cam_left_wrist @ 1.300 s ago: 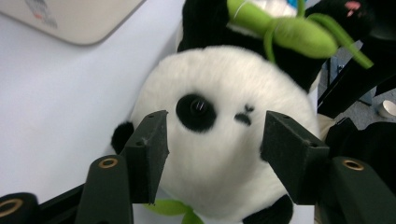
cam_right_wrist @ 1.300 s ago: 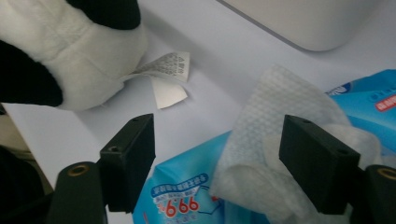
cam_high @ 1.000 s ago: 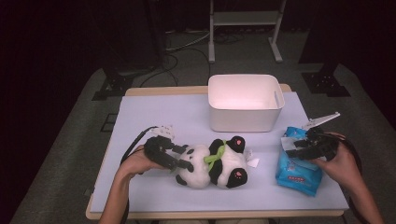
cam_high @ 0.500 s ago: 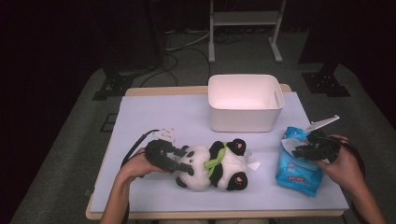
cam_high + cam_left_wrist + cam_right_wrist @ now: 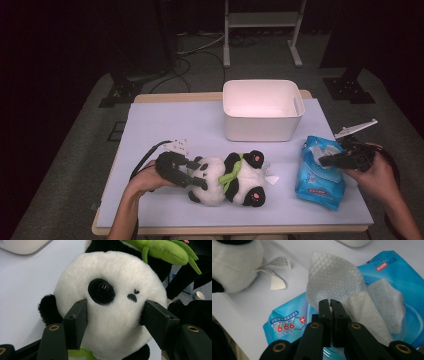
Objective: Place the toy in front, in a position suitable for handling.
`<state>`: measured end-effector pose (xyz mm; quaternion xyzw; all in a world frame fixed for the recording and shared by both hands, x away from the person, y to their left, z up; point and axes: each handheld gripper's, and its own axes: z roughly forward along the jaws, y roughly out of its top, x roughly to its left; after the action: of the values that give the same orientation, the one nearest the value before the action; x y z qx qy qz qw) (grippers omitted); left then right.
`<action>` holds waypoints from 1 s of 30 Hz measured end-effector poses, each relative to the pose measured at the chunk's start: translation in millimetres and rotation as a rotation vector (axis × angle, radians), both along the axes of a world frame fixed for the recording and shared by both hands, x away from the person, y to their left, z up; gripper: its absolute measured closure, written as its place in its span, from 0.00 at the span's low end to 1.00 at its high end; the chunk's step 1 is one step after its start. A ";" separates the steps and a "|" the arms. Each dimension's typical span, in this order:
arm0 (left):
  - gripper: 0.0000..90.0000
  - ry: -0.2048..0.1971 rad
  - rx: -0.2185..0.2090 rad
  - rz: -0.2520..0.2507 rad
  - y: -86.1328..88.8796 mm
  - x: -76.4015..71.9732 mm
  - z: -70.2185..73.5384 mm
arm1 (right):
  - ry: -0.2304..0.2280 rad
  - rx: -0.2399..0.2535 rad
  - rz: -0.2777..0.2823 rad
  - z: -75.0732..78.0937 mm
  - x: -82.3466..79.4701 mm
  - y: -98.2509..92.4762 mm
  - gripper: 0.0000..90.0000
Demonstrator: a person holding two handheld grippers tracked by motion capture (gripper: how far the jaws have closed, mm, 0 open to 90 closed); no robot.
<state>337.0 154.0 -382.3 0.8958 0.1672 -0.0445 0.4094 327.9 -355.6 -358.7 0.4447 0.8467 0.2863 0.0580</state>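
On table near bin (image 5: pixel 262 107) | left gripper (image 5: pixel 113 315) clamps panda (image 5: pixel 227 177) | right gripper (image 5: pixel 329 306) has just closed, pinching wipe (image 5: pixel 332 282) at pack (image 5: pixel 320 172) | wipe still to pull; cleaning not begun

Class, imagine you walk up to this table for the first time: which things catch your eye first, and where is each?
The fluffy black-and-white plush panda lies near the front of the table, its head clamped in the left gripper. At the right lies a bright blue wet-wipe pack, where the right gripper pinches a white wipe. Behind them stands a white plastic tub.
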 end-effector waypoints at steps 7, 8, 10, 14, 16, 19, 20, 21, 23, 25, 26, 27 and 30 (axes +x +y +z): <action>0.41 -0.005 0.006 -0.004 0.5 -0.2 0.2 | -0.007 0.062 0.000 12.9 -3.5 -6.4 0.97; 0.41 -0.005 0.006 -0.004 0.5 -0.2 0.2 | -0.007 0.069 0.001 14.5 -3.6 -7.1 0.97; 0.41 -0.007 0.008 -0.003 0.2 -0.4 0.3 | -0.008 0.077 -0.002 17.6 -3.9 -8.4 0.97; 0.41 -0.007 0.007 -0.004 0.4 -0.3 0.2 | -0.012 0.118 0.000 23.5 -3.8 -11.5 0.97; 0.41 -0.007 0.006 -0.004 0.4 -0.3 0.1 | -0.012 0.126 -0.003 26.3 -3.4 -12.1 0.97; 0.41 -0.009 0.008 -0.003 0.3 -0.7 0.2 | -0.003 0.142 -0.004 29.2 -2.1 -13.3 0.97; 0.41 -0.010 0.008 -0.003 0.2 -0.7 0.3 | -0.004 0.148 -0.003 30.3 -1.8 -13.7 0.97; 0.41 -0.010 0.009 -0.003 0.2 -0.8 0.3 | -0.005 0.155 -0.002 31.5 -1.8 -14.1 0.97; 0.41 -0.011 0.008 -0.001 -0.1 -0.9 0.3 | -0.009 0.169 0.001 35.0 -2.2 -14.6 0.98; 0.41 -0.011 0.011 -0.002 -0.1 -0.9 0.5 | -0.011 0.178 0.003 39.1 -2.5 -14.8 0.98; 0.41 -0.011 0.011 -0.002 0.0 -0.9 0.5 | -0.013 0.182 0.004 41.4 -2.7 -14.3 0.98; 0.41 -0.011 0.010 -0.002 0.0 -0.9 0.4 | -0.013 0.187 0.008 43.5 -2.6 -13.7 0.98; 0.41 -0.011 0.009 -0.002 0.1 -0.9 0.3 | -0.013 0.198 0.016 49.4 -1.6 -10.2 0.98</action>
<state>336.1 154.1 -382.0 0.8980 0.1644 -0.0391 0.4063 326.3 -365.9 -309.3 0.4396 0.8175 0.3718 0.0172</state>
